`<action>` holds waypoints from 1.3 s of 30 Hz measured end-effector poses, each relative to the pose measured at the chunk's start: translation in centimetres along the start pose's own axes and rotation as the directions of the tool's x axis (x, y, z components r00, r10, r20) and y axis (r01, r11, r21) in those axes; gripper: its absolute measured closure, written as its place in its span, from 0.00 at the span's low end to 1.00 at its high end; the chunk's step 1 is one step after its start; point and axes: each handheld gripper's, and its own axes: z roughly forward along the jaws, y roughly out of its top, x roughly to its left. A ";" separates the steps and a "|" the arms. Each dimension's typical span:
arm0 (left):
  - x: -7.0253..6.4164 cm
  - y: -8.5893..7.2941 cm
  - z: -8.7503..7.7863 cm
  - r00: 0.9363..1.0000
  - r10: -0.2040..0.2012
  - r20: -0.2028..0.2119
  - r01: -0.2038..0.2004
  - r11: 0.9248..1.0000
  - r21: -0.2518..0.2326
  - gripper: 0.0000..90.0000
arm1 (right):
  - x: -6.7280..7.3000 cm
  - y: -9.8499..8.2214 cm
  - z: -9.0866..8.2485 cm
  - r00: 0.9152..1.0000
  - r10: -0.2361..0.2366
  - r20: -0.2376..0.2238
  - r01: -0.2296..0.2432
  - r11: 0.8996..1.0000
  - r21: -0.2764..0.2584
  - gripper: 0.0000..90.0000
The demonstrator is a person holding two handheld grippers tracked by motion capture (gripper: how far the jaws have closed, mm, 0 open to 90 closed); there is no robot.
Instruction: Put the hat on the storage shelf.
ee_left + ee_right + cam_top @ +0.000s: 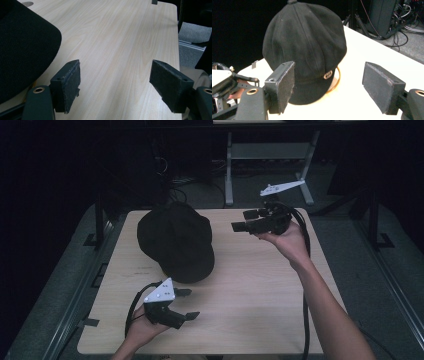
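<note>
The pale wooden tabletop [260, 290] carries a black cap [175, 240], lying brim-down toward ten o'clock of centre. The right tongs [239, 222] hover at two o'clock, pointing at the cap, jaws wide apart with nothing between them. The left tongs [187, 304] rest at seven o'clock, just beside the cap's brim, also spread and empty. Likely risk: the soft crown may buckle under a pinch, so the jaws catch only loose fabric and the cap slides. No containers are on the tabletop.
</note>
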 end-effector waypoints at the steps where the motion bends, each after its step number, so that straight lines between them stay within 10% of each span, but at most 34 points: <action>1: 0.0 0.0 0.0 1.000 0.000 0.000 0.000 1.000 0.000 0.27 | -0.1 -0.4 -0.3 1.000 0.008 0.002 -0.008 1.000 -0.001 0.28; 39: 0.2 -0.2 0.1 1.000 0.000 -0.007 0.000 1.000 0.010 0.27 | -1.4 -12.0 -2.7 0.993 0.112 0.032 -0.114 0.993 0.044 0.24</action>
